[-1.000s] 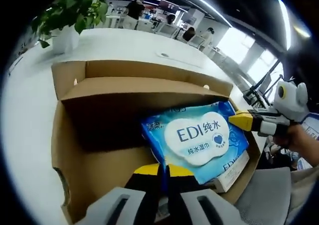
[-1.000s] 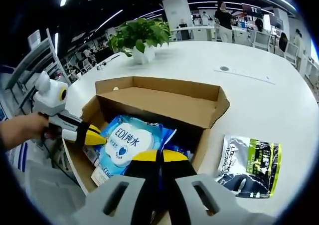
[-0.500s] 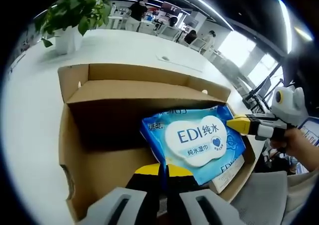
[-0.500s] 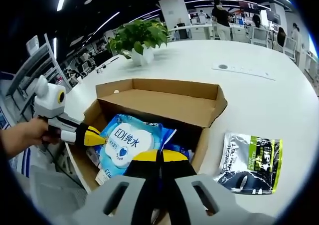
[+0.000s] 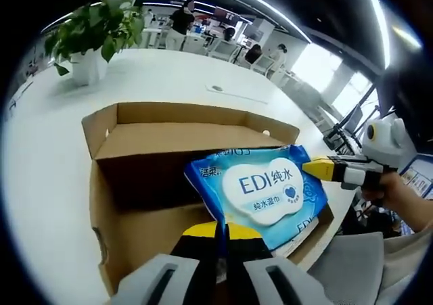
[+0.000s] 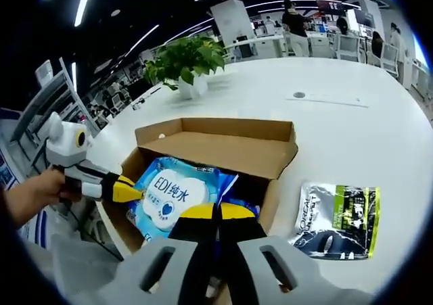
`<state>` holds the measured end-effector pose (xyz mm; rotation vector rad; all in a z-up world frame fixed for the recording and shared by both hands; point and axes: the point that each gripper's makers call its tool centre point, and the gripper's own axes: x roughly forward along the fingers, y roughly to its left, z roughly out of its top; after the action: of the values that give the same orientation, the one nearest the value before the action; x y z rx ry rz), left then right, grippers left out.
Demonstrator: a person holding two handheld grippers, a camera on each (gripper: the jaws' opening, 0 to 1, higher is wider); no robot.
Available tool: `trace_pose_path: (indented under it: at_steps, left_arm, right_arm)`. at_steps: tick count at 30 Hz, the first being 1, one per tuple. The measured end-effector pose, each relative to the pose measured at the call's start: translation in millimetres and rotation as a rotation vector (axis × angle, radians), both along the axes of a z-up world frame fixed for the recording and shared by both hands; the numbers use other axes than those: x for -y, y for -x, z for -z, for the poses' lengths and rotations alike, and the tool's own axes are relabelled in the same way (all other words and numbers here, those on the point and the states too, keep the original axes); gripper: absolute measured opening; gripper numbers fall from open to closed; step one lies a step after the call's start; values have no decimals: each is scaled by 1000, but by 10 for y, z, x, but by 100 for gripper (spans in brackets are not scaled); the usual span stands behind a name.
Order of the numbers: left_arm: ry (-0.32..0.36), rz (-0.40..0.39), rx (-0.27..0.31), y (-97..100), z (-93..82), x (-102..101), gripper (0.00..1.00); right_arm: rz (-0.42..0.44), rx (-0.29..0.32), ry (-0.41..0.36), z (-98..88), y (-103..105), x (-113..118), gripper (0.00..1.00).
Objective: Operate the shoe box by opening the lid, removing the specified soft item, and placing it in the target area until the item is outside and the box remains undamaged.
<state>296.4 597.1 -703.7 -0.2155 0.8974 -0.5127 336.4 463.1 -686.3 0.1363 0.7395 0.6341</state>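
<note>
An open brown cardboard shoe box [image 5: 103,183] [image 6: 203,126] sits on the white table, its lid folded back. A blue wet-wipes pack [image 5: 264,183] [image 6: 174,193] with a white "EDI" label is tilted up over the box's near side. My left gripper [image 5: 222,229] is shut on the pack's near edge. My right gripper [image 6: 218,212] is shut on the opposite edge. The right gripper [image 5: 314,168] comes in from the right, its yellow tip at the pack's corner. The left gripper [image 6: 130,193] meets the pack from the left, held by a hand.
A black, white and green pouch [image 6: 335,221] lies flat on the table [image 6: 352,129] beside the box. A potted plant [image 5: 95,34] [image 6: 187,59] stands at the far side. A white item [image 5: 306,222] lies under the pack. People and desks fill the background.
The pack has risen a little out of the box with both grippers still shut on its edges. Both cameras have lifted, so the box looks smaller.
</note>
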Motion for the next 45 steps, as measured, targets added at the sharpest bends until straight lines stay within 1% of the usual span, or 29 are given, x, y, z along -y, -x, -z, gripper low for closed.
trace_pose_path:
  at_steps: [6, 8, 14, 22, 28, 33, 39, 45]
  left_arm:
    - [20, 3, 14, 14, -109, 84, 1]
    - [24, 4, 15, 16, -126, 100, 1]
    - [48, 18, 36, 18, -298, 251, 1]
    - [48, 48, 58, 8, -411, 472, 1]
    - [59, 68, 67, -22, -466, 636, 1]
    - [65, 95, 76, -30, -501, 830, 1]
    - [68, 125, 78, -78, -491, 1002, 1]
    - [76, 155, 82, -95, -480, 1216, 1]
  right_arm:
    - [10, 10, -12, -116, 9, 90, 0]
    - [13, 10, -13, -130, 9, 107, 0]
    - [33, 15, -25, -255, 6, 263, 0]
    - [65, 15, -36, -355, 3, 471, 0]
    - [91, 12, -45, -410, -5, 658, 0]
    - [111, 9, -42, -437, 0, 845, 0]
    - [138, 3, -38, -423, 2, 1057, 0]
    - [166, -5, -37, -405, 9, 1259, 0]
